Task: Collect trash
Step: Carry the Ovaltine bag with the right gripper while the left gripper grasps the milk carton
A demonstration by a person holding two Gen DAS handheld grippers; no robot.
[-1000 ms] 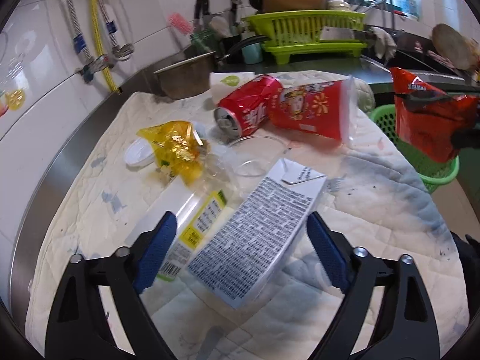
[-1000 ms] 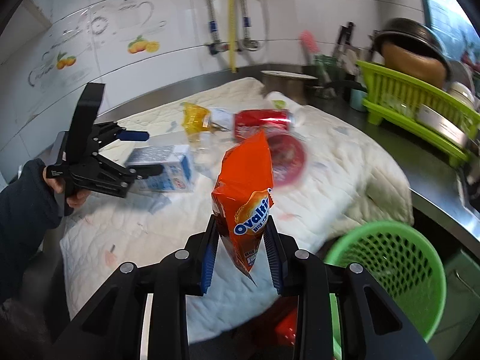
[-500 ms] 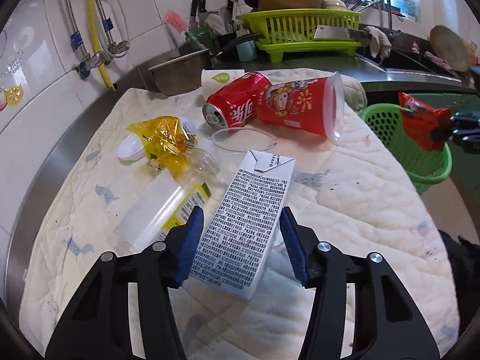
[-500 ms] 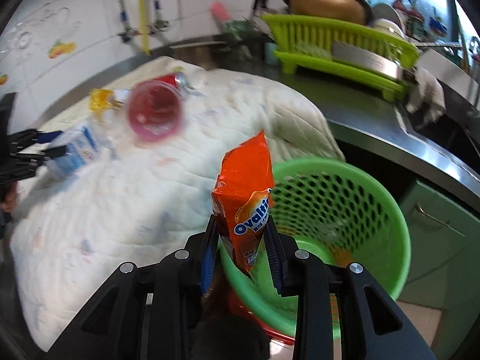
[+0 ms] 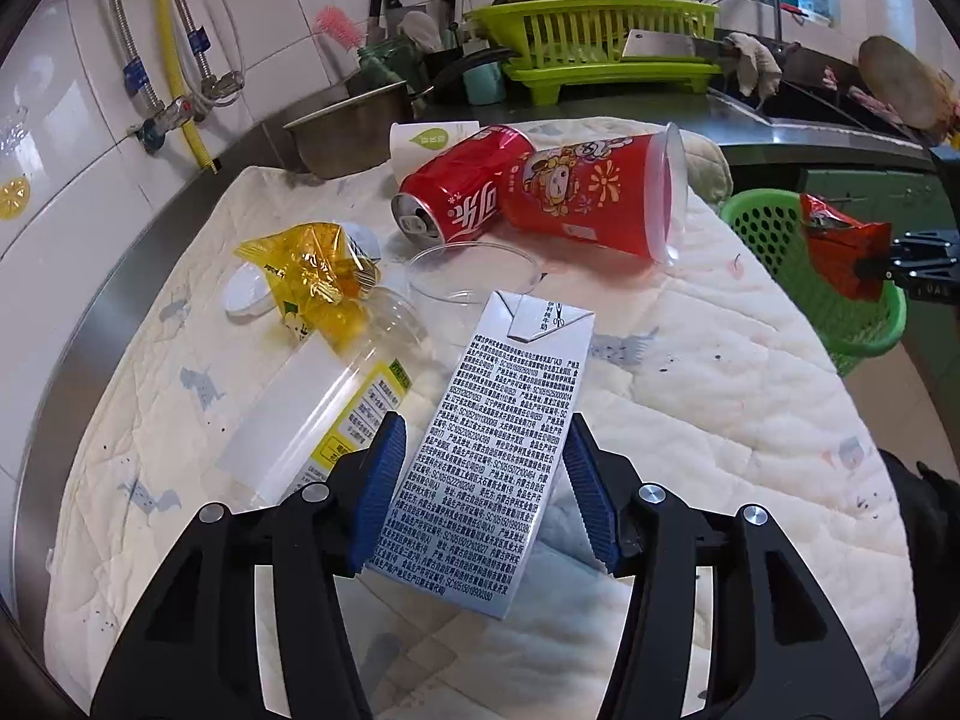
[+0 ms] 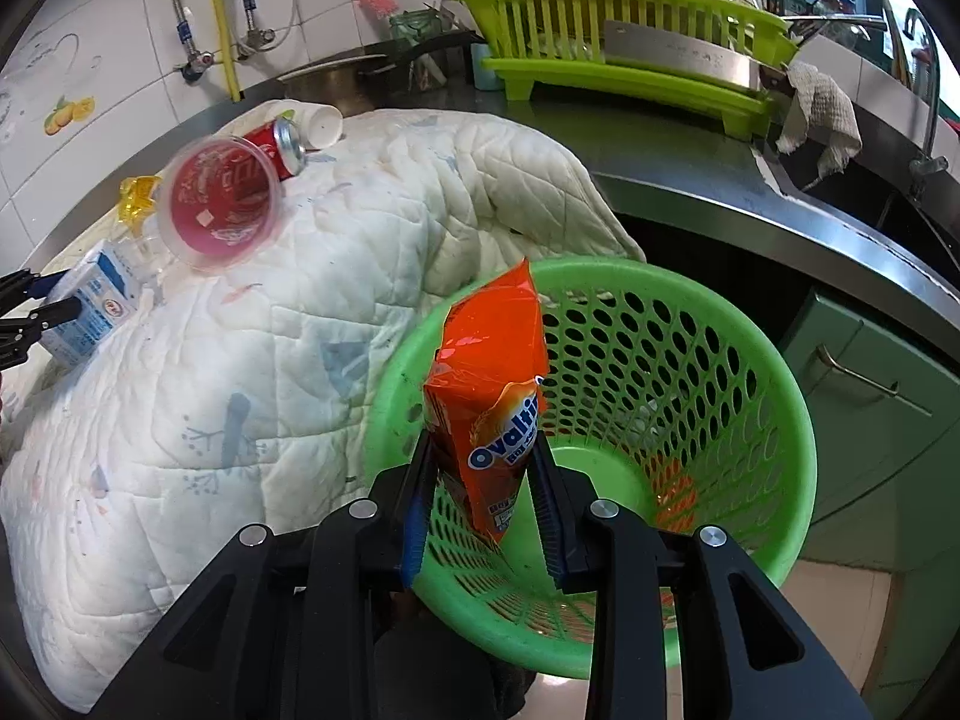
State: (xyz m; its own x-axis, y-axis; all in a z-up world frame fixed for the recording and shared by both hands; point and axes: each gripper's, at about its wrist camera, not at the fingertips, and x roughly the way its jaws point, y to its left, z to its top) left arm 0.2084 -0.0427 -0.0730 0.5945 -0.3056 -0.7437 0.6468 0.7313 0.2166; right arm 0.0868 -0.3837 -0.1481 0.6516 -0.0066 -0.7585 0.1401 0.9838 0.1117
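Observation:
My left gripper [image 5: 483,429] holds a white milk carton [image 5: 504,450] with black print between its blue pads, just above the quilted cloth [image 5: 720,420]; its jaws are opening slightly while the pads still touch the carton. My right gripper [image 6: 480,444] is shut on an orange Ovaltine packet [image 6: 492,360], which hangs over the near rim of the green basket [image 6: 750,348]. On the cloth lie a red can [image 5: 456,198], a red cup [image 5: 588,198], a yellow wrapper [image 5: 312,276] and a clear bottle [image 5: 336,408].
A clear lid [image 5: 474,270], a white cap [image 5: 243,297] and a white paper cup [image 5: 426,141] also lie on the cloth. Behind it stand a metal bowl [image 5: 354,126] and a green dish rack [image 5: 600,42]. The basket sits below the counter's edge, beside a green cabinet [image 6: 870,396].
The left jaws closed from wide apart onto the carton, which now lies lengthwise between them. The right gripper carried the packet from over the cloth down to the basket.

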